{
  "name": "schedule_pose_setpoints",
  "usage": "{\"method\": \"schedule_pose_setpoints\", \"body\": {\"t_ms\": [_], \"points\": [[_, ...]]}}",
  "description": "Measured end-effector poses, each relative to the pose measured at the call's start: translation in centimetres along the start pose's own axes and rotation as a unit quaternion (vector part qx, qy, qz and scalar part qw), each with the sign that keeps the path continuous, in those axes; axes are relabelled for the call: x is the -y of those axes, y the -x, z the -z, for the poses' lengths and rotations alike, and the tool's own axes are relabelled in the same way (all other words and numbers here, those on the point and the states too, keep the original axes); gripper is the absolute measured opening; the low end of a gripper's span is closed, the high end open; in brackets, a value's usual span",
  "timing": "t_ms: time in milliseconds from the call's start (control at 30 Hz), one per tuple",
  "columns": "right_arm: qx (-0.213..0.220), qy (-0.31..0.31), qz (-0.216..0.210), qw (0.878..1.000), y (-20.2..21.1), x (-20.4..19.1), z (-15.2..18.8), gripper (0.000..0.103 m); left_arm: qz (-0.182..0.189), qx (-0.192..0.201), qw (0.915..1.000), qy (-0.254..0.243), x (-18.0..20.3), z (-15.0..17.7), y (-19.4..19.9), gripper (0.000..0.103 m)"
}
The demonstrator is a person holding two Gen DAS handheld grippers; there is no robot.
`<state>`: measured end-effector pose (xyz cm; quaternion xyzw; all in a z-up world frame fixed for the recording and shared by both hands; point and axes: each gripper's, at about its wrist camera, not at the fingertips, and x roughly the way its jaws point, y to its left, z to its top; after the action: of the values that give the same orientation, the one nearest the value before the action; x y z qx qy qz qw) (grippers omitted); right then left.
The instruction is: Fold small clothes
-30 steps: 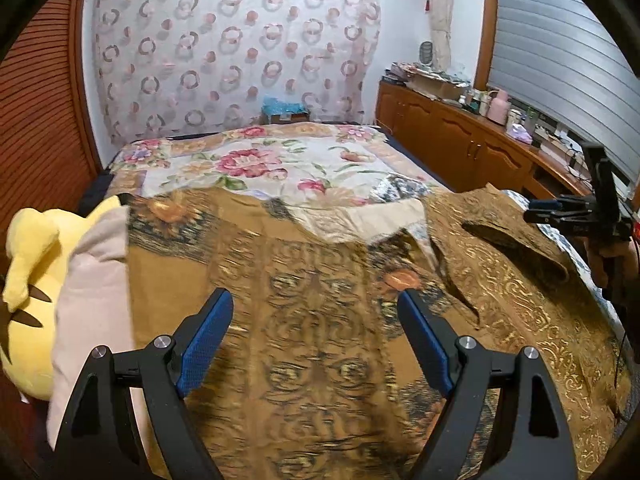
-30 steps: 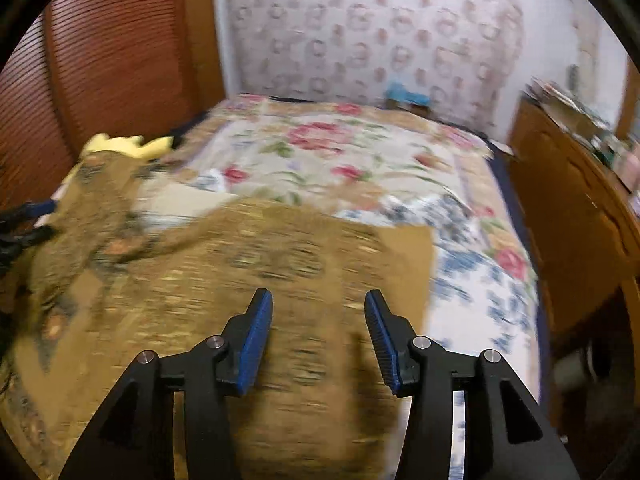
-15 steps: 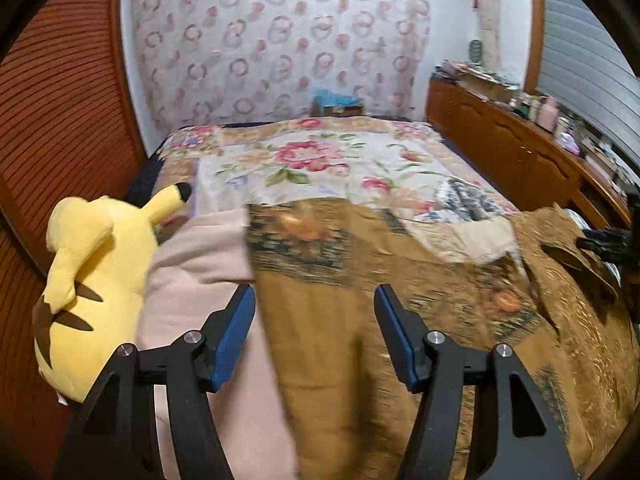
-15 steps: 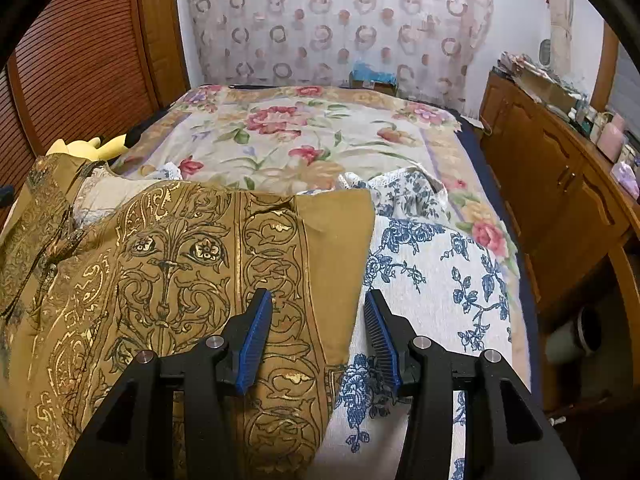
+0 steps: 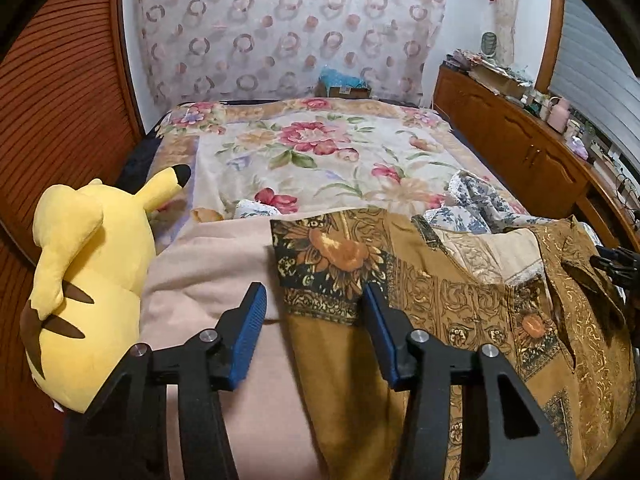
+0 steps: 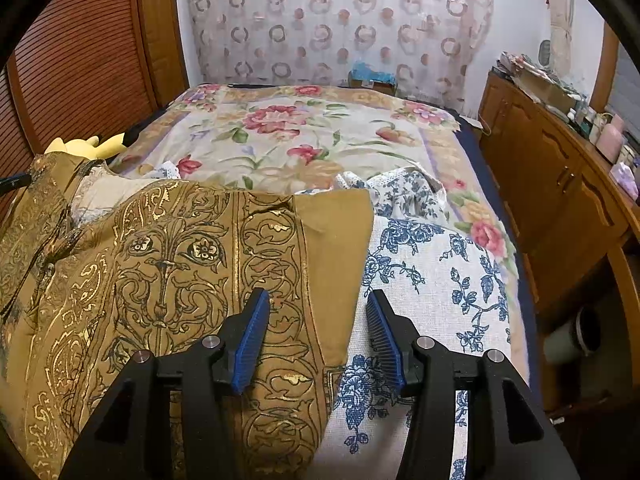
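A brown garment with gold ornamental print (image 5: 452, 308) lies spread across the near part of the bed; it also shows in the right wrist view (image 6: 168, 280). My left gripper (image 5: 314, 320) is open and empty, hovering over the garment's left edge, where it meets a beige cloth (image 5: 208, 280). My right gripper (image 6: 318, 324) is open and empty over the garment's right edge, beside a white cloth with blue flowers (image 6: 432, 272). The right gripper's black tip shows at the far right of the left wrist view (image 5: 616, 264).
A yellow plush toy (image 5: 80, 280) lies at the bed's left side against a wooden slatted wall. A floral bedspread (image 5: 320, 152) covers the far bed. A crumpled blue-and-white cloth (image 5: 476, 200) lies mid-bed. A wooden cabinet (image 6: 560, 184) with clutter on top runs along the right.
Both grippers have swung outward: the left one moved left to the garment's left edge and the plush toy, the right one moved right to its right edge. The left jaws narrowed a little.
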<state>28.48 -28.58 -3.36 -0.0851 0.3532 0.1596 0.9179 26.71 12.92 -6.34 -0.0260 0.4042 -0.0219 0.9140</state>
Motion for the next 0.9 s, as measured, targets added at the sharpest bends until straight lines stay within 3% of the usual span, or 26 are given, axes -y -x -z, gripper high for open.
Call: {"method": "schedule_pose_setpoints", "body": {"t_ms": [100, 267, 433, 567, 900], "points": [[0.000, -0.001, 0.001, 1.000, 0.0, 0.2, 0.0, 0.055, 0.012, 0.004, 0.9999, -0.004, 0.3, 0.0, 0.3, 0.050], [-0.001, 0.000, 0.002, 1.000, 0.0, 0.2, 0.0, 0.055, 0.011, 0.008, 0.9998, -0.017, 0.9, -0.2, 0.8, 0.029], [-0.001, 0.000, 0.002, 1.000, 0.0, 0.3, 0.0, 0.056, 0.009, 0.009, 0.9997, -0.022, 1.2, -0.1, 0.9, 0.023], [-0.001, 0.001, 0.002, 1.000, 0.0, 0.3, 0.0, 0.058, 0.014, 0.011, 0.9996, -0.022, 1.5, 0.1, 1.1, 0.008], [-0.012, -0.005, -0.006, 1.000, -0.7, 1.2, -1.1, 0.065, 0.048, 0.045, 0.9968, -0.046, 4.6, 1.5, 4.6, 0.003]]}}
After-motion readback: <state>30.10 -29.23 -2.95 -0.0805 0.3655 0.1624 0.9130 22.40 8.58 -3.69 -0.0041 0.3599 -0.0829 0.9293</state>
